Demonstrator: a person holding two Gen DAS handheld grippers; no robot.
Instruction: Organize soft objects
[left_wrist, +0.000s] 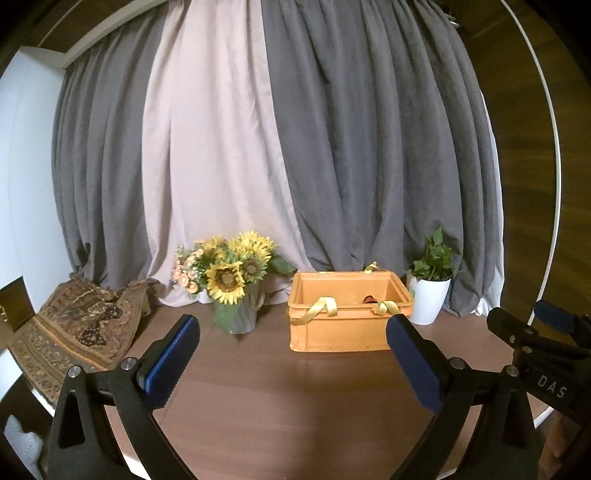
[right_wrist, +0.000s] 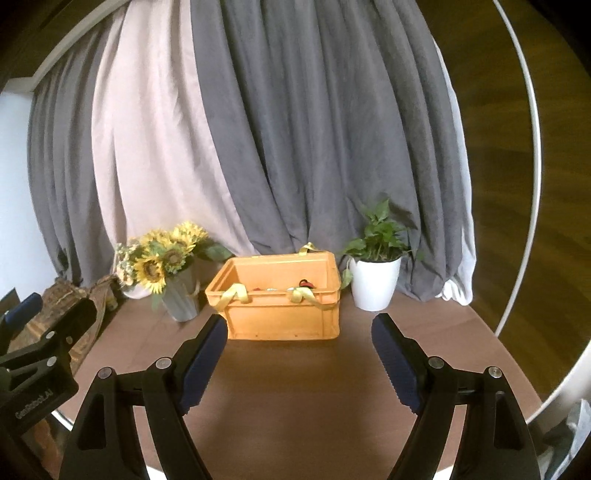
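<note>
An orange plastic crate (left_wrist: 336, 332) (right_wrist: 280, 317) stands on the brown round table, with yellow fabric straps (left_wrist: 325, 306) (right_wrist: 236, 293) draped over its front rim and a small red and dark item (left_wrist: 368, 299) (right_wrist: 306, 283) inside. My left gripper (left_wrist: 293, 338) hovers open in front of the crate, nothing between its blue pads. My right gripper (right_wrist: 299, 336) is also open and empty, short of the crate. Each gripper shows at the edge of the other's view. A patterned brown cloth (left_wrist: 74, 332) (right_wrist: 66, 306) lies crumpled at the table's left.
A vase of sunflowers (left_wrist: 236, 280) (right_wrist: 166, 269) stands left of the crate. A white pot with a green plant (left_wrist: 430, 291) (right_wrist: 375, 277) stands to its right. Grey and pale curtains (left_wrist: 295, 147) hang behind. The table's white rim (right_wrist: 532, 406) curves close on the right.
</note>
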